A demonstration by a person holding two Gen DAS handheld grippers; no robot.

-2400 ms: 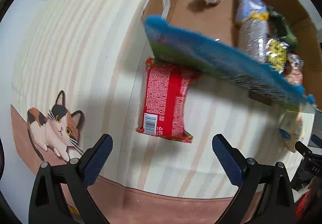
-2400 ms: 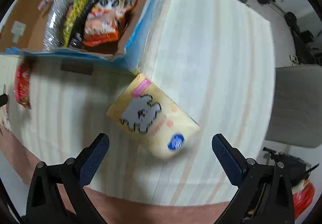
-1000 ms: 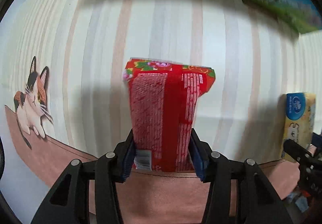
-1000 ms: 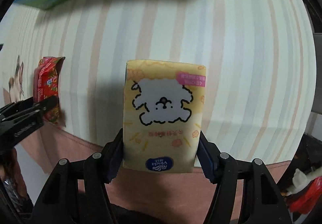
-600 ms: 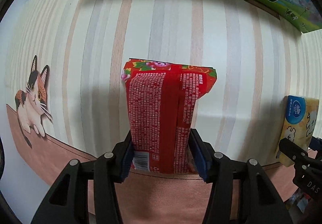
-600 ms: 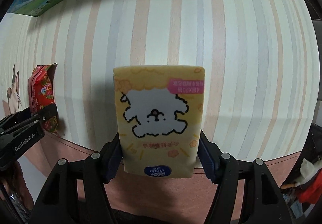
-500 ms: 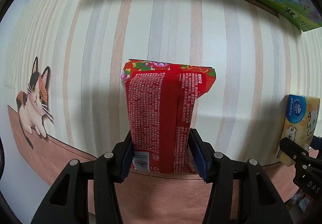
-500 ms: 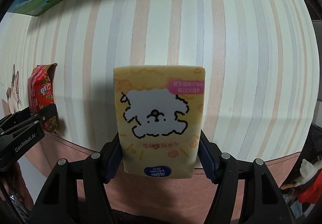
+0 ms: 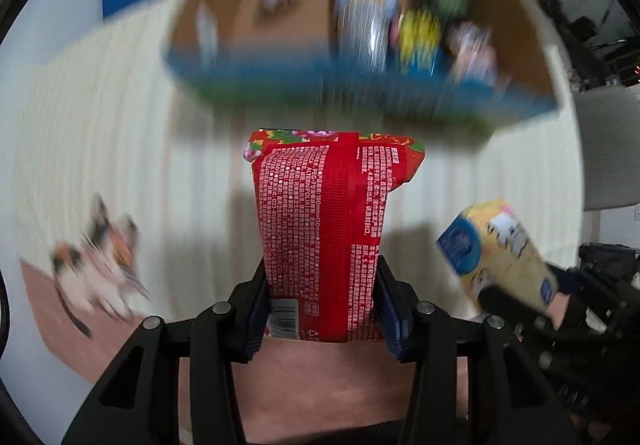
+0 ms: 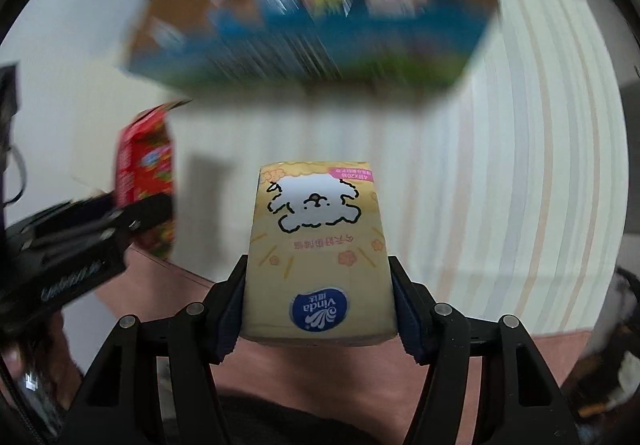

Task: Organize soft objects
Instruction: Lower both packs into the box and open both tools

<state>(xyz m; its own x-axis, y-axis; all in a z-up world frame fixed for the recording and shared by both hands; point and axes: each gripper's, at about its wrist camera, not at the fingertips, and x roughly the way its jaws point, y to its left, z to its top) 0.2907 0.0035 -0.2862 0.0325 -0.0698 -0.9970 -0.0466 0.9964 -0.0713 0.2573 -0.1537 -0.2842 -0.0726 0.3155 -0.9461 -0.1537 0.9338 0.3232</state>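
- Left gripper (image 9: 322,309): jaws closing on the red tissue pack (image 9: 326,229), pads pressed to both its sides, pack clear of the striped tablecloth (image 9: 120,149).
- Right gripper (image 10: 318,309): jaws closing on the yellow Vinda tissue pack (image 10: 318,245) — the dog drawing is plain only in this view.
- Left view alone shows the cat print (image 9: 94,265).
- Both show the blurred cardboard box (image 9: 256,25) of packets beyond.
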